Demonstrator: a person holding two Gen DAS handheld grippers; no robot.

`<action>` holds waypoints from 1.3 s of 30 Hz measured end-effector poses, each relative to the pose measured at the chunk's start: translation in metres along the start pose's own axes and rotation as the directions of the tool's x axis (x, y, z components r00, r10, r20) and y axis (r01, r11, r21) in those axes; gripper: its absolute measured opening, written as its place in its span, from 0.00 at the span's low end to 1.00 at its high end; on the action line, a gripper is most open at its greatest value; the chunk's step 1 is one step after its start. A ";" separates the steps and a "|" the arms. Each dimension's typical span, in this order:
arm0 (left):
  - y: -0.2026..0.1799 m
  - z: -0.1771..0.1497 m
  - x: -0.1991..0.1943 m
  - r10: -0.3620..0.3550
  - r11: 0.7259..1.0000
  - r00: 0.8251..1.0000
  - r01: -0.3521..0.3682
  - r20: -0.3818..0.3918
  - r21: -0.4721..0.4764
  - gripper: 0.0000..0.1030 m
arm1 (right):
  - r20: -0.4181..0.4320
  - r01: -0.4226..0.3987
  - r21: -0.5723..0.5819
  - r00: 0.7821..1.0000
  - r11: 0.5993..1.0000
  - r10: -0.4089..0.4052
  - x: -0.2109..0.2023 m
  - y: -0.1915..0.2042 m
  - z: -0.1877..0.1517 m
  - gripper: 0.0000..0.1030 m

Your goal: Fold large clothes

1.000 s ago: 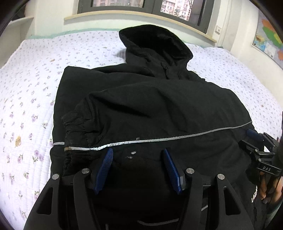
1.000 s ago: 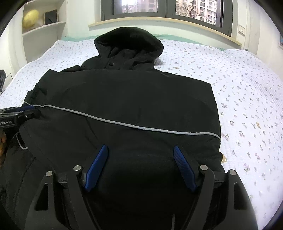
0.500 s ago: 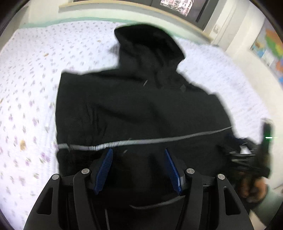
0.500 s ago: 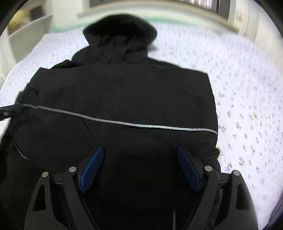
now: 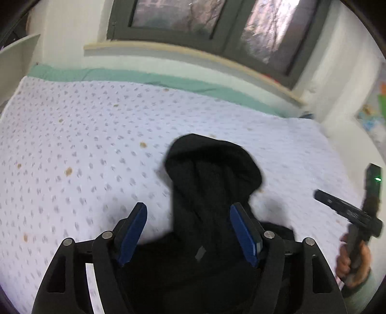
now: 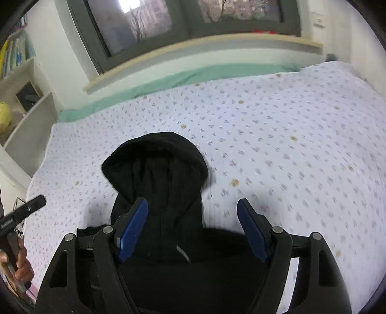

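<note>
Black jacket [image 5: 212, 241] is lying on the flowery bedspread [image 6: 289, 145], hood [image 6: 156, 164] pointing at the far window; left gripper [image 5: 190, 234] and right gripper [image 6: 193, 231] are both hovering above it, jaws wide apart, gripping nothing.

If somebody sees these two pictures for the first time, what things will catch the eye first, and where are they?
The black hood of the dark jacket stands out most, lying in the middle of the pale flowered bedspread. Next come the blue fingers of the left tool and the right tool, both spread open low in each view. Behind the bed, a dark-framed window fills the top.
</note>
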State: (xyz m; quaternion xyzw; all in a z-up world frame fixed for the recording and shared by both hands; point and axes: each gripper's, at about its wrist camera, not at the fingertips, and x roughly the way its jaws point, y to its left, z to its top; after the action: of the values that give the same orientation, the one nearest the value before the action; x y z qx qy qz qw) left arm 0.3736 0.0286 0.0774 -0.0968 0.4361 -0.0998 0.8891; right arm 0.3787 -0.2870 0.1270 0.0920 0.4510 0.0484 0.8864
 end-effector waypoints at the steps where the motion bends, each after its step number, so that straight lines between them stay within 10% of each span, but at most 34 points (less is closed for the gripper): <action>1: 0.003 0.011 0.023 0.021 1.000 1.000 -0.021 -0.023 -0.001 0.71 | -0.023 0.002 -0.007 1.000 1.000 -0.002 0.017 0.001 0.007 0.78; 10: 0.024 0.036 0.188 0.003 0.998 0.980 -0.014 -0.199 -0.055 0.70 | -0.149 0.050 -0.002 0.988 0.999 -0.050 0.161 -0.013 0.029 0.75; 11: 0.027 0.036 0.199 0.019 0.998 0.979 -0.032 -0.201 -0.059 0.66 | -0.164 0.054 -0.007 0.985 0.998 -0.055 0.174 -0.015 0.029 0.60; 12: 0.032 0.037 0.207 0.044 0.996 0.978 -0.059 -0.203 -0.068 0.42 | -0.187 0.054 -0.021 0.981 0.998 -0.057 0.189 -0.017 0.030 0.22; 13: 0.040 0.038 0.213 0.038 0.994 0.977 -0.059 -0.212 -0.093 0.14 | -0.197 0.066 -0.036 0.978 0.997 -0.072 0.196 -0.019 0.030 0.06; 19: 0.105 0.027 0.169 -0.244 0.919 0.962 0.189 -0.121 -0.347 0.17 | -0.080 -0.031 -0.030 0.996 0.999 0.029 0.147 -0.047 0.024 0.09; 24: 0.103 -0.015 0.236 -0.132 0.958 0.943 0.043 -0.304 -0.283 0.18 | -0.249 0.010 -0.046 0.968 0.999 -0.021 0.212 -0.056 -0.017 0.14; 27: 0.104 -0.014 0.225 -0.163 0.954 0.950 0.083 -0.264 -0.289 0.19 | -0.274 -0.015 -0.025 0.962 1.000 0.008 0.218 -0.058 -0.017 0.21; 31: 0.101 -0.021 0.176 -0.064 0.985 0.971 0.025 -0.229 -0.172 0.57 | -0.253 -0.022 -0.099 0.967 0.995 -0.004 0.178 -0.056 -0.011 0.40; 39: 0.079 0.007 0.099 -0.127 0.989 0.986 0.118 -0.106 -0.084 0.58 | -0.164 -0.162 -0.063 0.975 0.985 0.150 0.115 -0.040 0.019 0.56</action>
State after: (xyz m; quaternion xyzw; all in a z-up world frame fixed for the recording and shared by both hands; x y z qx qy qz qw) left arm 0.4460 0.0792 -0.0141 -0.1521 0.4815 -0.1426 0.8513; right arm 0.4620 -0.3093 0.0392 0.0893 0.5096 0.1421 0.8439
